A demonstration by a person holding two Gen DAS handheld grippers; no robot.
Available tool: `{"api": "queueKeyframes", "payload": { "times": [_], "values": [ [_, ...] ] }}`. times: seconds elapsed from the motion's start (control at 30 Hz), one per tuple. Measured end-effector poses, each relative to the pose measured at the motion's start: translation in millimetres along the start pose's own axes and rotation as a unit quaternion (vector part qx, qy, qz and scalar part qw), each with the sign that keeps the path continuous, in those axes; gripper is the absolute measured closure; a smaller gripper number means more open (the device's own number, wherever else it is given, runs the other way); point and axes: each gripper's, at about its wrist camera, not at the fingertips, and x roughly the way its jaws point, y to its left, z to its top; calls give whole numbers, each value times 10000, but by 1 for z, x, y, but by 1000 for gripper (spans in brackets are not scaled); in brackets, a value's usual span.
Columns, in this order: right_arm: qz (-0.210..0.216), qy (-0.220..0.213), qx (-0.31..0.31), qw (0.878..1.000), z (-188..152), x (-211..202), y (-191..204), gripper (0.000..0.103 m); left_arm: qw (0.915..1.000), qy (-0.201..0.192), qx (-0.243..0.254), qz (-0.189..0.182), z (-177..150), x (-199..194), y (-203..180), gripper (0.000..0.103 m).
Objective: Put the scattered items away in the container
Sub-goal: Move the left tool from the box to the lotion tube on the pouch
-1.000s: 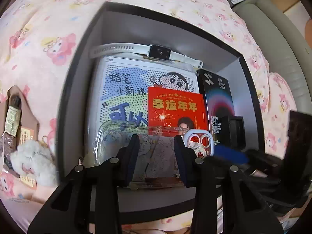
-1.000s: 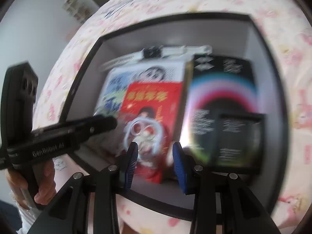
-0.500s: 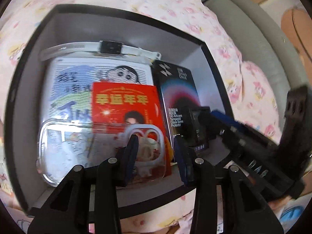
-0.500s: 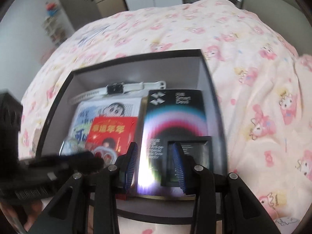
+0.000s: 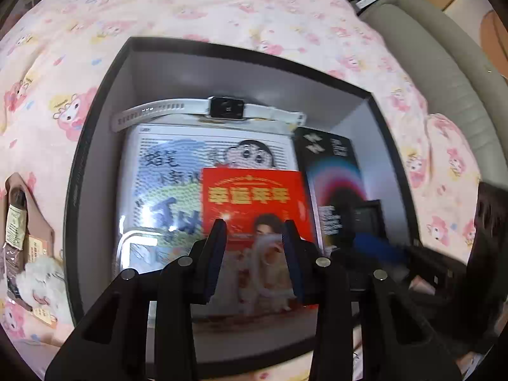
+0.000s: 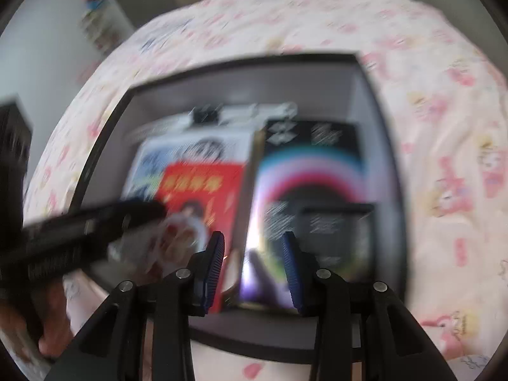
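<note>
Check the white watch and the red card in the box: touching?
Apart. Left wrist view: the watch lies along the far wall; the cartoon-printed pad shows between it and the red card.

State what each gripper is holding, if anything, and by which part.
The right gripper holds nothing; its jaws stand open above the box. The left gripper frames the blurred clear phone case, but a grip cannot be told.

Left gripper (image 5: 254, 238) swings right then back, its fingers now framing the white-and-red camera ring (image 5: 270, 254) of the clear plastic phone case (image 5: 143, 250), which earlier sat right of them; right gripper (image 6: 254, 254) goes from the red card (image 6: 203, 187) to the black rainbow-print box (image 6: 311, 165), now straddling both.
</note>
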Motion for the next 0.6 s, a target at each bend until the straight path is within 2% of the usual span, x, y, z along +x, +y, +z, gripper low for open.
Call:
{"api": "queueKeyframes", "payload": {
  "times": [0.1,0.23,0.3,0.4,0.47,0.6],
  "values": [
    [268,296,-132,9991,0,15,12,69,9997,144,-100,163,2,4,6,67],
    [615,430,-203,9970,2,22,22,69,9997,80,-226,34,0,-4,15,67],
    [421,275,-213,9985,2,17,21,69,9997,-75,-174,-119,-3,-10,16,67],
    [-228,-145,-248,9993,-1,2,18,69,9997,-228,-62,-95,-7,-14,15,67],
    [-542,-276,-260,9978,-2,-2,16,69,9995,-289,-56,-153,-12,-17,14,67],
    [-662,-398,-262,9967,-4,-11,17,69,9987,-459,42,-230,-24,-26,4,65]
  ]
}}
